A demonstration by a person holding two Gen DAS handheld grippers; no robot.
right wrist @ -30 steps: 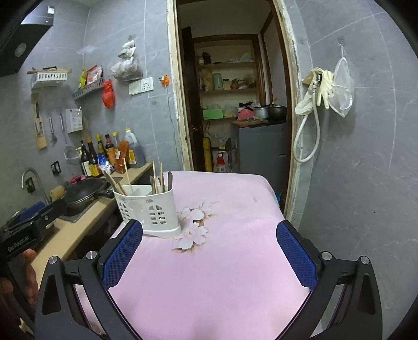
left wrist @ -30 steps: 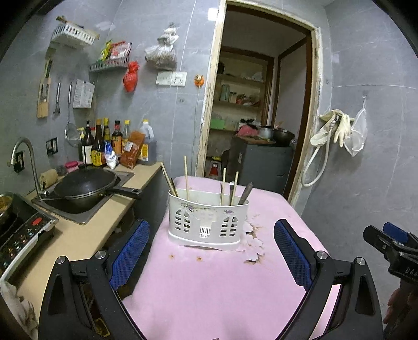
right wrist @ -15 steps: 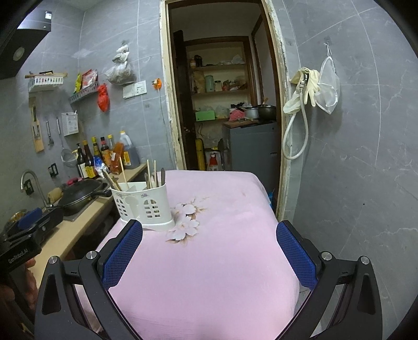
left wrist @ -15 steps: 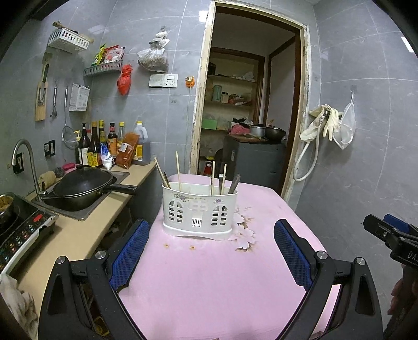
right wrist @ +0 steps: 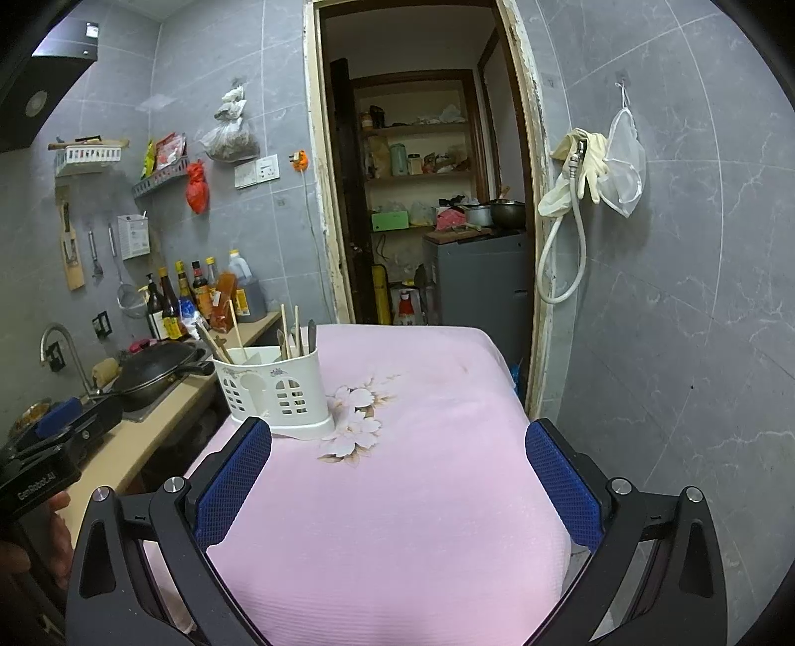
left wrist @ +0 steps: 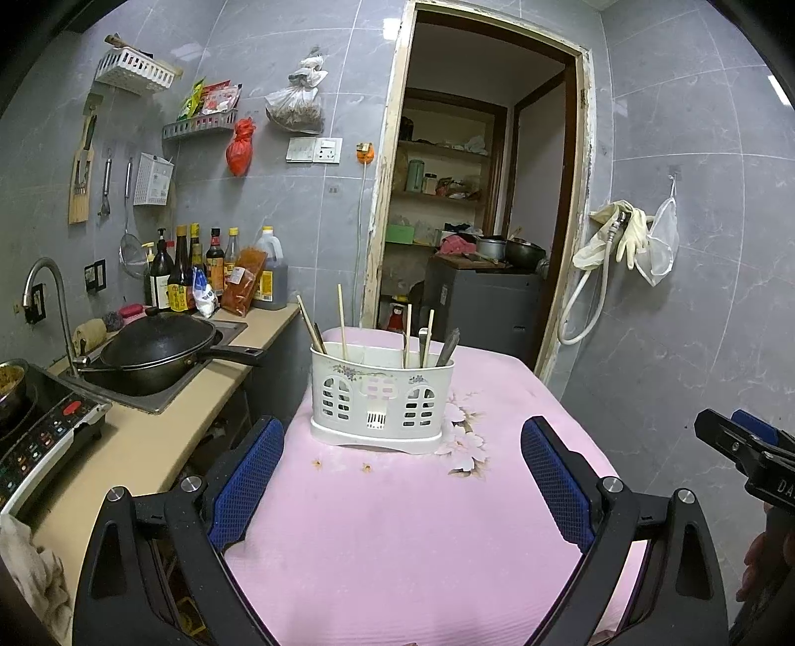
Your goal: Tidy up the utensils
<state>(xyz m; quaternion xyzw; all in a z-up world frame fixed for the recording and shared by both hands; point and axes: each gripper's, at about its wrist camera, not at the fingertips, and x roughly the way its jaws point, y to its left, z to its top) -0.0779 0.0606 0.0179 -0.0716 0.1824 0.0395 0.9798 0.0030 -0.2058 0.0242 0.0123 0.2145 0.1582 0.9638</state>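
The room is a bit dim, with soft light coming from above. A bright strip of light [left wrist: 786, 92] shines at the top right edge in the left wrist view, and a small lamp [right wrist: 91, 30] glows up in the corner in the right wrist view. The gray wall [right wrist: 695, 248] looks evenly lit. The room past the doorway [right wrist: 422, 199] is darker. Both pictures are sharp in the middle. Straight lines bend near the edges, and the corners go black.

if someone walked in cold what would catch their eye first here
A white slotted plastic utensil holder stands alone on the pink flowered tablecloth, chopsticks and metal utensils upright in it. To its left, a black lidded wok sits in the counter's sink. Both grippers hover open and empty.
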